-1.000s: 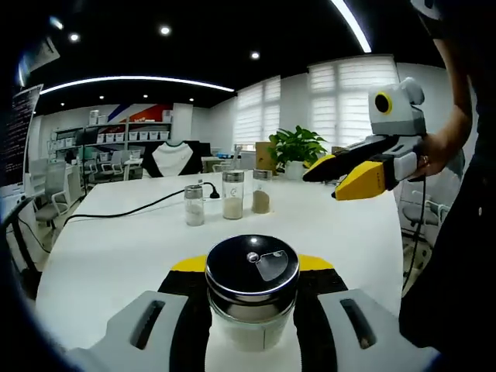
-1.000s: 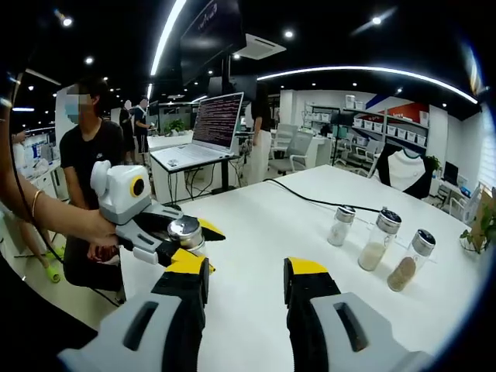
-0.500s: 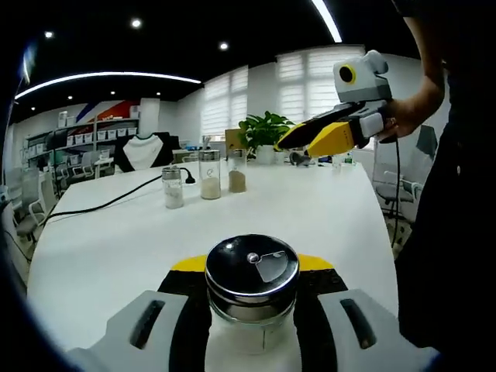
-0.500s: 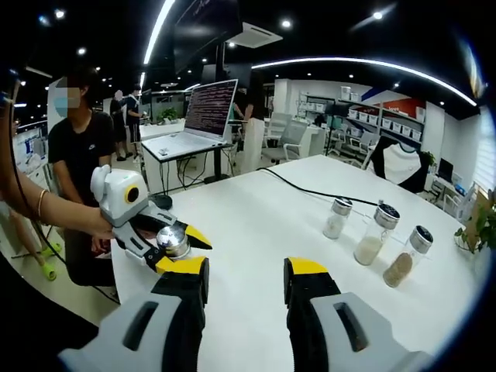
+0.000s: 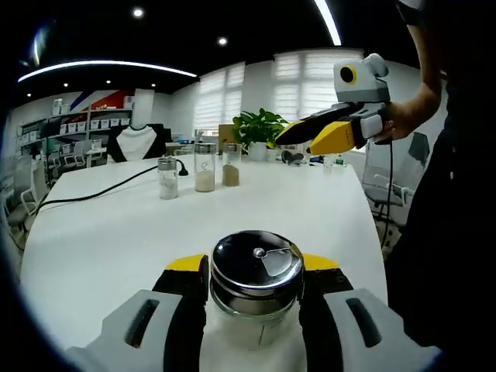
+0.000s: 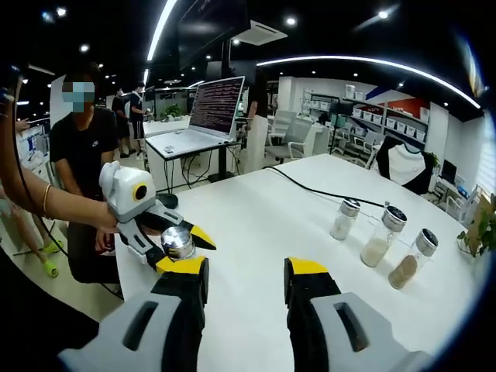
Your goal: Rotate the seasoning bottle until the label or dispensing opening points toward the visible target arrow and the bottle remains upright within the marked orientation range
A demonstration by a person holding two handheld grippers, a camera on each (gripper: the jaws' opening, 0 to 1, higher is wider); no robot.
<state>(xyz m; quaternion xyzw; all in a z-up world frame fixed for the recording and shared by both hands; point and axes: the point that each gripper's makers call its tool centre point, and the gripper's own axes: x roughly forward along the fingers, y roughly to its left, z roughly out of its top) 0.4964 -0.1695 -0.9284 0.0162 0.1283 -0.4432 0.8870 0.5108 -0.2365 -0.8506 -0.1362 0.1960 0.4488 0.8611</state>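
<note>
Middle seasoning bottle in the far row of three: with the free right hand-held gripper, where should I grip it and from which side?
Take the middle bottle by its clear glass body, below the dark cap, coming in level from the open table side. It stands upright, with neighbours close on both sides, so the jaws probably fit best through the gaps. The right hand-held gripper is open.

The bottle (image 5: pixel 256 287) looks like clear glass under a glossy, mirror-bright metal cap (image 5: pixel 256 262). The left tool (image 5: pixel 252 310) has matt black and yellow pads on smooth grey plastic. The worktop (image 5: pixel 116 232) is smooth, matt white. At 11 o'clock, three jars (image 5: pixel 203 168) look like clear glass with metal lids.
</note>
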